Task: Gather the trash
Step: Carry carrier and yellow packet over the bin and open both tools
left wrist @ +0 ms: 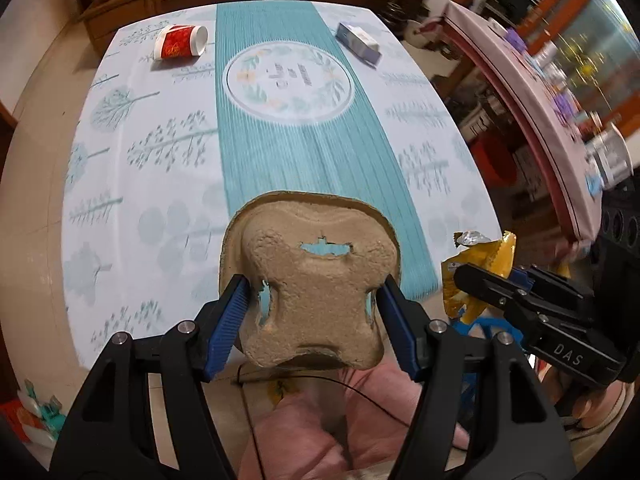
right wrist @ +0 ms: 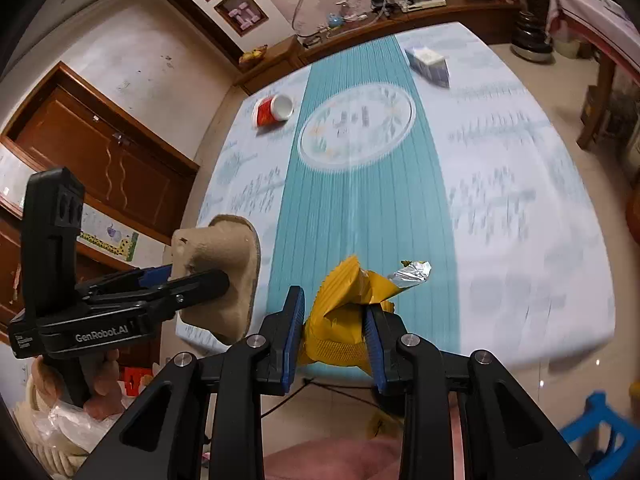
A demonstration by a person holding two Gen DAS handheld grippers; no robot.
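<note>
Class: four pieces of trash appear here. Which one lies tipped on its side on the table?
The red and white paper cup, far left. The blue tissue pack lies flat; jaws hold the other two.

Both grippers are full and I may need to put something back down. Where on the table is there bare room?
The table is bare across its whole near half, and over the teal runner. Things lie only at the far end: the tipped red paper cup far left, the tissue pack far right.
</note>
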